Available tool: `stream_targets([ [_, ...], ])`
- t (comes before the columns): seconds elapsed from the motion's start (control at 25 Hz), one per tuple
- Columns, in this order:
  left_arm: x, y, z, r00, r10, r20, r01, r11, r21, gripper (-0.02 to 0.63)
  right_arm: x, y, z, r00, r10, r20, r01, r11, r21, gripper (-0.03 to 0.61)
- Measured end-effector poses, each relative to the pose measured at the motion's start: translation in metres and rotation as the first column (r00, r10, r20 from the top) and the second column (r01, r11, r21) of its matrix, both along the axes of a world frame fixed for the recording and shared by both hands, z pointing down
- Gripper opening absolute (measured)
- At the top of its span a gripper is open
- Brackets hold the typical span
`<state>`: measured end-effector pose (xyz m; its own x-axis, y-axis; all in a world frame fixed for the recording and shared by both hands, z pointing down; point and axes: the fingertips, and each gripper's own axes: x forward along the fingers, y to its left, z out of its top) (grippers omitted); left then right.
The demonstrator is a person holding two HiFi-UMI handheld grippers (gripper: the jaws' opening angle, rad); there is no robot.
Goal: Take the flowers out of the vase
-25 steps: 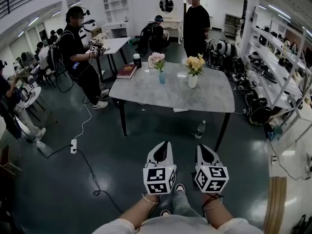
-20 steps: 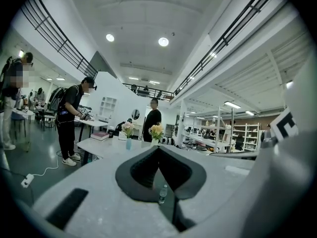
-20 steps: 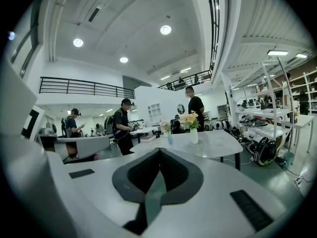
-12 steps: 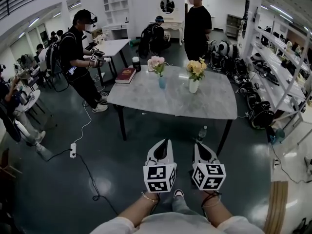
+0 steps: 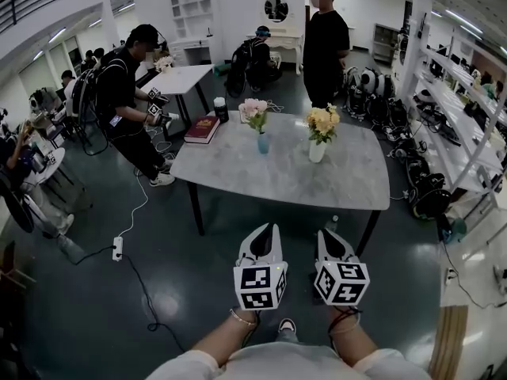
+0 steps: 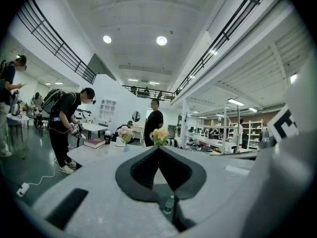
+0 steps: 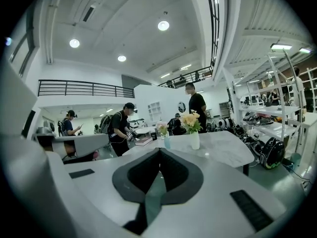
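Left gripper and right gripper, both closed on nothing, had come nearer the near edge of the table, yet the yellow flowers stood in the white vase towards its far right corner, out of reach.

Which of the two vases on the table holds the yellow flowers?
The white vase, on the right in the head view. The other, a small blue vase, holds pink flowers and stands nearer the red book.
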<state>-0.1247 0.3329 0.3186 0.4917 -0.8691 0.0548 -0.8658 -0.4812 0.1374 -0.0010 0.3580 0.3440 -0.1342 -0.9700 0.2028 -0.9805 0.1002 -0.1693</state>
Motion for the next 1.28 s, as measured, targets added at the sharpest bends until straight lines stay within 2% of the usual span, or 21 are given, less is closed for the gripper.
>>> stream_targets([
  [0.32,0.015,-0.043,0.009,0.999,-0.035,0.008,0.035,0.999,-0.026,0.002,0.017,-0.046,0.010,1.000,-0.026,0.012,0.027,0.999,-0.031,0.004],
  [0.72,0.059,-0.082,0.017,0.999,-0.042,0.023,0.043,0.998,-0.043,0.002,0.052,-0.088,0.018,0.998,-0.048,0.036,0.049,0.998,-0.044,0.005],
  [0.96,0.084,-0.098,0.023,0.999,-0.033,0.036,0.035,0.998,-0.053,0.002,0.072,-0.107,0.023,0.997,-0.049,0.052,0.051,0.997,-0.049,0.005],
  [1.28,0.099,-0.106,0.029,0.998,-0.031,0.061,0.035,0.997,-0.064,0.002,0.084,-0.114,0.030,0.995,-0.065,0.079,0.071,0.995,-0.072,0.005],
])
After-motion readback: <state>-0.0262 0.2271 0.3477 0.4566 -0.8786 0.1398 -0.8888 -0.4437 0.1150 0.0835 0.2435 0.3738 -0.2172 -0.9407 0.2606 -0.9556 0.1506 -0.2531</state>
